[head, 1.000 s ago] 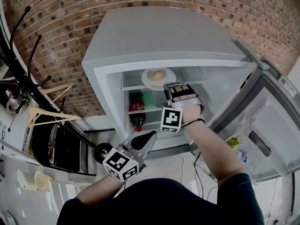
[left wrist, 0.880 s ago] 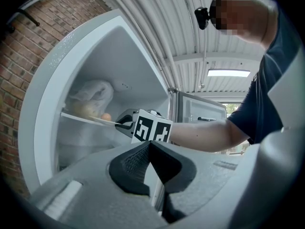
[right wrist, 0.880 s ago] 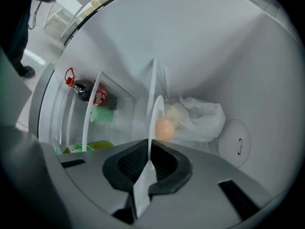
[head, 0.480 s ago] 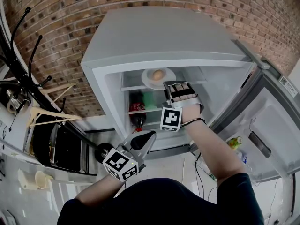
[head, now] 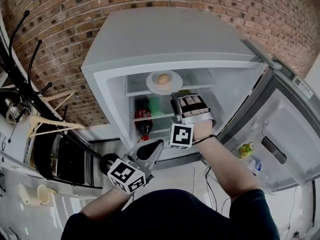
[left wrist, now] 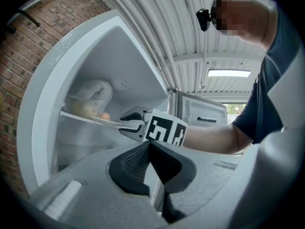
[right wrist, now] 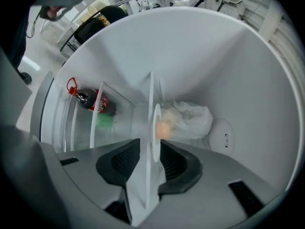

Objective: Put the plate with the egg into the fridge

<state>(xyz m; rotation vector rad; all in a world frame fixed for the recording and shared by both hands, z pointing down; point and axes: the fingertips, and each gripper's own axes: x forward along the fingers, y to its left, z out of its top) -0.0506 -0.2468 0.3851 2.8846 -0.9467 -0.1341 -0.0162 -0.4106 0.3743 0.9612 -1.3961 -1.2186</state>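
The plate [head: 164, 82] lies flat on the top shelf [head: 200, 82] of the fridge [head: 175, 39], close to the shelf's front edge, with the egg [head: 163, 78] loose on its middle. In the right gripper view the plate [right wrist: 156, 128] shows edge-on, and behind the egg [right wrist: 163, 129] a crumpled bag [right wrist: 190, 118] fills the back of the shelf.

The right tool [right wrist: 150, 166] has just been opening. Its jaws now stand spread with the near rim of the plate between them, and the pads no longer press on it. The left tool [left wrist: 150, 147] is held low in front of the fridge, jaws pressed together on nothing. A bottle [head: 144, 119] stands on the shelf below, and the door [head: 285, 129] hangs wide open at the right.

The placing looks as good as done, and the risk now lies in pulling out.

- **Catching the rim:** it sits inside the spread jaws, so a pull-back that drifts up, down or sideways could hook it. That could drag the plate toward the edge or tip it.
- **The egg rolling:** nothing holds it, so any jolt could send it off the plate.
- **The plate's place:** it sits far forward because the bag takes the room behind. If the rim overhangs, which I cannot tell, the closing door could knock it.
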